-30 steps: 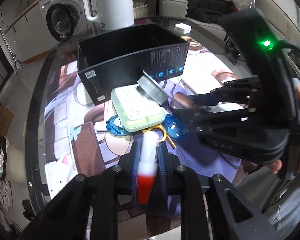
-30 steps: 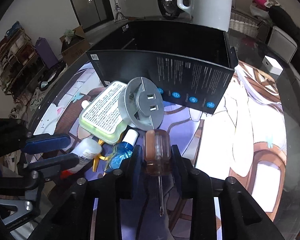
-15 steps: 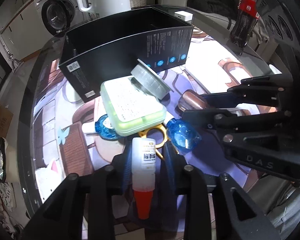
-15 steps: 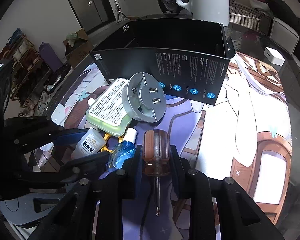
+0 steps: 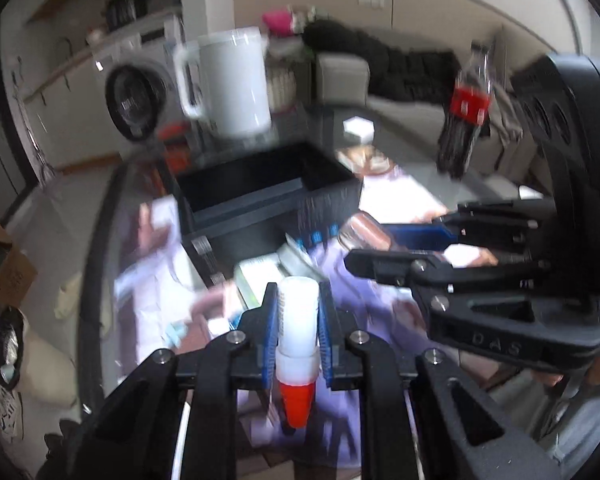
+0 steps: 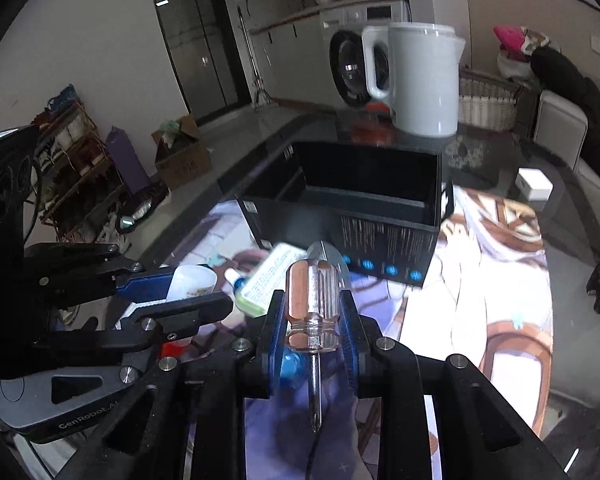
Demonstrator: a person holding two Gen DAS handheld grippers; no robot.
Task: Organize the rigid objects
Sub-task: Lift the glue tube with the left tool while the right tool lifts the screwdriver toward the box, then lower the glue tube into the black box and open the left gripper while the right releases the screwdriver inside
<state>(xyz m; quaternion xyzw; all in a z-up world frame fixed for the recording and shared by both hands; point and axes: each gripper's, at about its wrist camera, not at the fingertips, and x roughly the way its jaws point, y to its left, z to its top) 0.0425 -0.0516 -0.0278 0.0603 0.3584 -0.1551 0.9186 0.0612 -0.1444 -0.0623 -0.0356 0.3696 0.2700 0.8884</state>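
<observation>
The left tool [image 5: 298, 322] is clamped on a white bottle [image 5: 296, 320]; the right tool [image 6: 312, 314] is clamped on a screwdriver [image 6: 312, 300]. Both are held above the worktop [image 6: 500, 280], near the black box [image 6: 364, 184]. Each should be lowered inside the walls before being released.

Kettle [image 6: 416, 80] behind box [image 6: 360, 196].

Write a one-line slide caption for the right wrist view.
Right gripper clamps a screwdriver by its amber handle, tip toward the camera, before an open black box; left gripper holds a white bottle.
</observation>
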